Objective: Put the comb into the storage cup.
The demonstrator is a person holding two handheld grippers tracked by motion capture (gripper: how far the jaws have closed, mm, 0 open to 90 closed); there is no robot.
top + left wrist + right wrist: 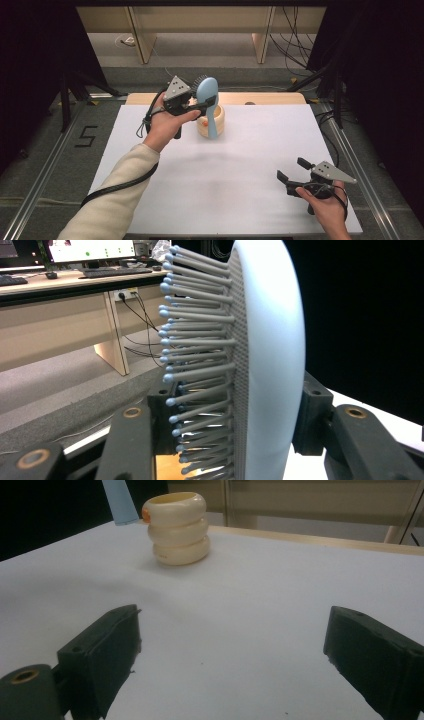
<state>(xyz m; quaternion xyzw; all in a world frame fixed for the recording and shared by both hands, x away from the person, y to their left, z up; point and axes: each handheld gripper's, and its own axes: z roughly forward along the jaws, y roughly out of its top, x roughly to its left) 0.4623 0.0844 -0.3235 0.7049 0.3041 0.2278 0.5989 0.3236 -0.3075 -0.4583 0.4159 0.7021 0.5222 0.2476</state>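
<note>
A black "5" [86,136] marks the floor left of the table [240,200]. The raised left gripper [202,105] clamps a blue hairbrush [209,102] by its head, handle pointing down over the cream ribbed cup [210,122]. The right gripper [292,169] rests low at the table's near right, jaws wide apart and empty.

A black "5", or perhaps "S", marks the floor [86,136]

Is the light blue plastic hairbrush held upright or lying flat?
Upright. The light blue plastic hairbrush stands head-up in the left gripper, handle down beside the cream ribbed holder.
</note>
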